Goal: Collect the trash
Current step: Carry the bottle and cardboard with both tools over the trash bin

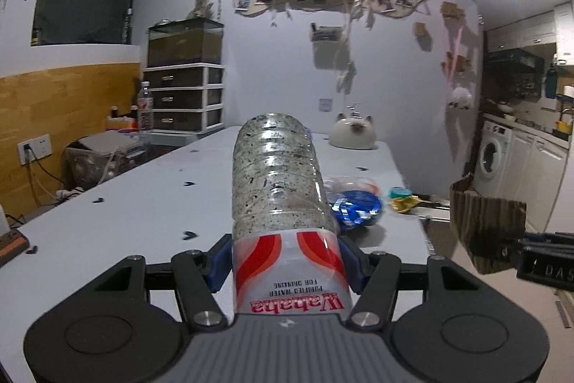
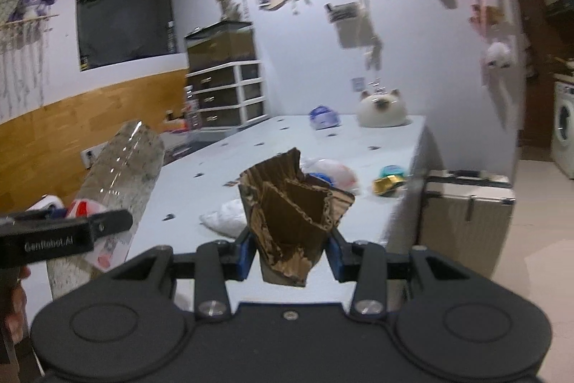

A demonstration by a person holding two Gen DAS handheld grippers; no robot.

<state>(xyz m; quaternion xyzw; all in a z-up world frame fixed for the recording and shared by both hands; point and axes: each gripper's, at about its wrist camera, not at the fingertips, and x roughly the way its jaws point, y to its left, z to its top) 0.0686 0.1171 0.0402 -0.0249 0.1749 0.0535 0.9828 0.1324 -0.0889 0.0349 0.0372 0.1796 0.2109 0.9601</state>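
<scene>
My left gripper (image 1: 285, 266) is shut on a clear plastic water bottle (image 1: 278, 178) with a red and white label, held above the white table (image 1: 143, 200). The bottle also shows in the right wrist view (image 2: 123, 171) at the left. My right gripper (image 2: 288, 250) is shut on a crumpled piece of brown cardboard (image 2: 292, 203), which also shows in the left wrist view (image 1: 484, 225) at the right. On the table lie a blue wrapper (image 1: 357, 207), a white plastic bag (image 2: 332, 173), a white tissue (image 2: 226, 218), a gold wrapper (image 2: 387, 183) and a blue and white packet (image 2: 324, 117).
A cat-shaped white ornament (image 2: 382, 108) stands at the table's far end. A silver case (image 2: 466, 214) stands on the floor right of the table. A drawer unit (image 1: 183, 99) with a glass tank is at the back left, a washing machine (image 1: 493, 155) at the right.
</scene>
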